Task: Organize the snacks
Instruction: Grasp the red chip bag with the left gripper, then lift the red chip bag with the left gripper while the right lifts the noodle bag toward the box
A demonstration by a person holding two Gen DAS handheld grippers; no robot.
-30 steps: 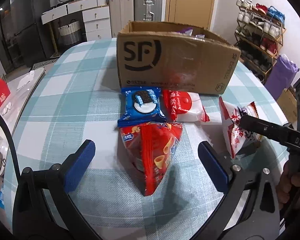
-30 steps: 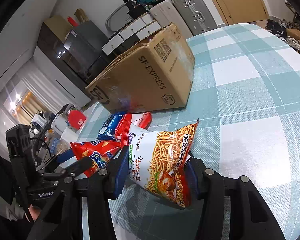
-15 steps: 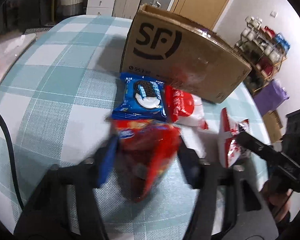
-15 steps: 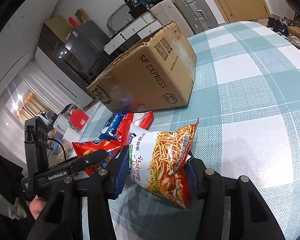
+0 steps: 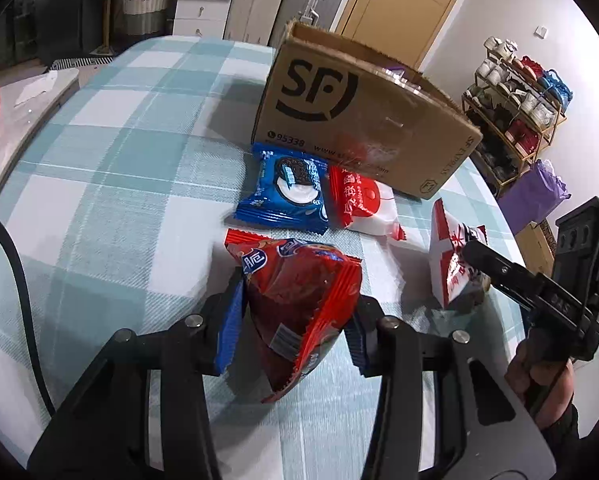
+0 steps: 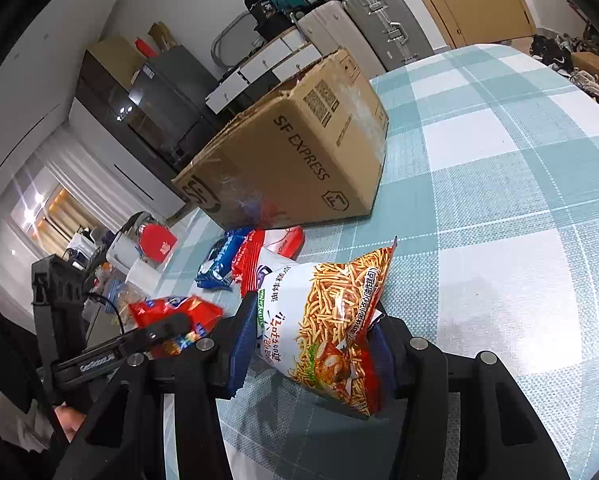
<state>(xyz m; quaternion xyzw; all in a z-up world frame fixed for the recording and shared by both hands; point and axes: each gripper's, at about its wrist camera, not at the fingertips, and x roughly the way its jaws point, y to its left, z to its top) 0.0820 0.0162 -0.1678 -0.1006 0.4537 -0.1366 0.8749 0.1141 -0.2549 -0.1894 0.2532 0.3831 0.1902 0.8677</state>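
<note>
My left gripper point(image 5: 291, 332) is shut on a red chip bag point(image 5: 299, 296), held just above the checked table; the bag also shows in the right wrist view point(image 6: 175, 312). My right gripper point(image 6: 311, 344) is shut on a white and orange fried-stick snack bag point(image 6: 323, 320), seen edge-on in the left wrist view point(image 5: 453, 264). A blue Oreo pack point(image 5: 287, 188) and a red and white pack point(image 5: 365, 204) lie flat in front of the open SF cardboard box point(image 5: 363, 120); the box also shows in the right wrist view point(image 6: 291, 152).
The round table with a teal checked cloth point(image 5: 111, 168) extends left and behind the box. A shoe rack point(image 5: 515, 108) and a purple bag point(image 5: 535, 196) stand off the table at right. Drawers and suitcases line the back wall.
My left gripper moved forward and closed on the red chip bag, lifting it slightly. My right gripper kept its hold on the fried-stick bag and barely moved.
</note>
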